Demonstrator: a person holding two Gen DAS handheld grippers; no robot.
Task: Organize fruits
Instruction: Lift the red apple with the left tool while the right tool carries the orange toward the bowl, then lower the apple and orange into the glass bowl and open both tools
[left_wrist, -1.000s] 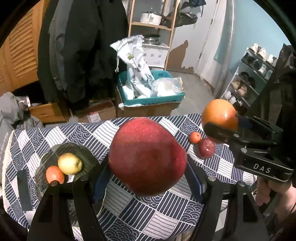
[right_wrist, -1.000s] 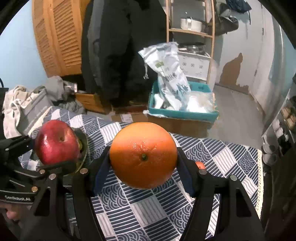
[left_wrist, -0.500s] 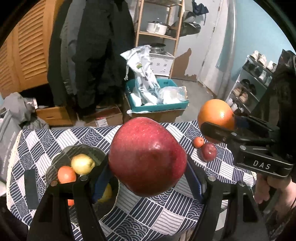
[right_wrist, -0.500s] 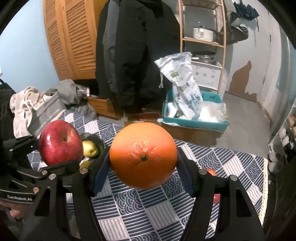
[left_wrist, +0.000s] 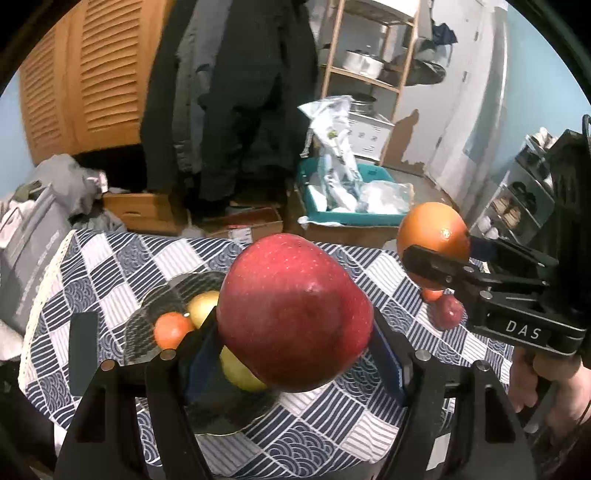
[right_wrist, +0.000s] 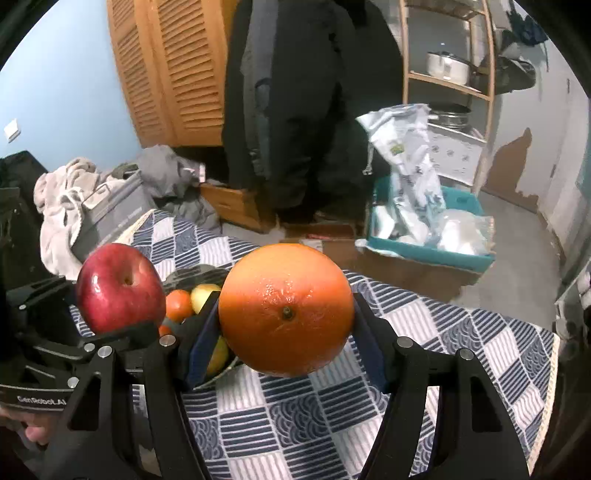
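Note:
My left gripper (left_wrist: 295, 354) is shut on a big red apple (left_wrist: 293, 314), held above the checked tablecloth (left_wrist: 122, 258). Just below and left of it lies a dark glass plate (left_wrist: 147, 325) holding a yellow-green fruit (left_wrist: 201, 308), a small orange fruit (left_wrist: 171, 328) and another yellow fruit partly hidden by the apple. My right gripper (right_wrist: 286, 332) is shut on a large orange (right_wrist: 286, 310). In the right wrist view the apple (right_wrist: 120, 286) hangs at the left over the plate (right_wrist: 195, 275). A small orange fruit (left_wrist: 432, 294) and a small red fruit (left_wrist: 448, 312) lie on the cloth at right.
A flat dark object (left_wrist: 83, 350) lies on the cloth left of the plate. Beyond the table stand a teal crate (left_wrist: 347, 218) with bags, cardboard boxes, hanging coats (left_wrist: 240, 92) and a wooden shelf (left_wrist: 369, 74). A shoe rack (left_wrist: 528, 192) is at the right. A hand (left_wrist: 554, 387) grips the right tool.
Both grippers have travelled left across the table with their fruit. The plate now sits closer under the apple. Neither grip has changed.

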